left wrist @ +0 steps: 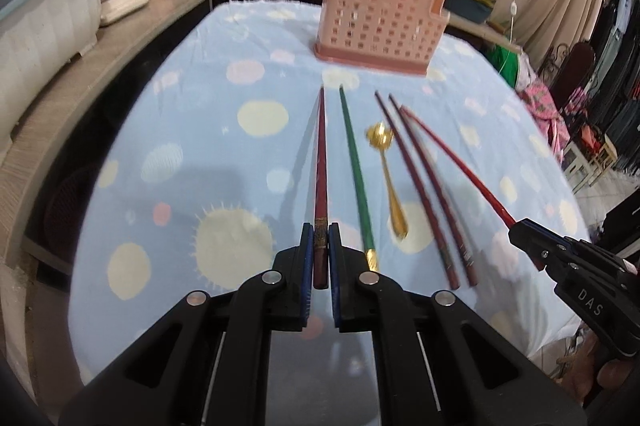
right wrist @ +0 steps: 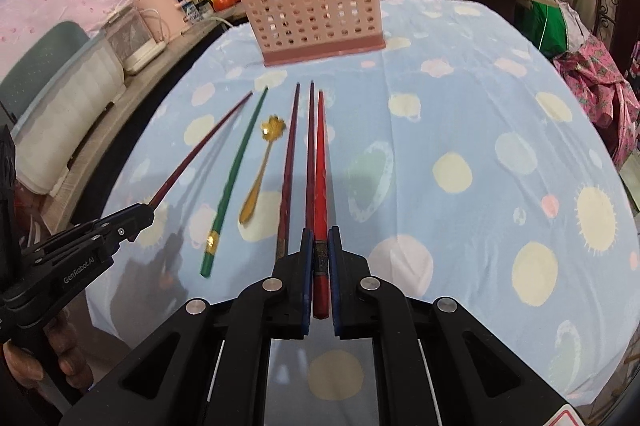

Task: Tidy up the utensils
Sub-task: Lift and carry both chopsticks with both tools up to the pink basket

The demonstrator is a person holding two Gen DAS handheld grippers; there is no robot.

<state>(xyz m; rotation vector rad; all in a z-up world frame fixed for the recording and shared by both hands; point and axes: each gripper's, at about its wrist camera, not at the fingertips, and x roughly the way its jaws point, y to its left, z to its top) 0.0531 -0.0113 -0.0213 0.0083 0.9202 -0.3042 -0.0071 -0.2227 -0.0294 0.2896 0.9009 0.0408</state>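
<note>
Claws on both sides are shut tight, and each one grips a stick. The left claw pinches the thick end of a dark red chopstick, which points straight out ahead of it. The right claw pinches the thick end of a bright red chopstick the same way.

Both sticks look lifted a little off the cloth, since thin shadows lie beside them. So the step in hand seems to be picking up and carrying.

Just to the right of the left claw lies a green chopstick with a gold band. Past that, a gold spoon lies on the cloth. Then come two dark chopsticks side by side, just left of the right claw. All of these rest on the blue dotted cloth.

Farther ahead of both claws stands the pink basket with lots of little holes. It is upright, well apart from the claws, and already has something standing in it.

Next, I think each stick must be carried forward over the basket, tipped so its thin end points down, and let go inside. The sticks are long and thin, so they could swing or slip in the grip.
</note>
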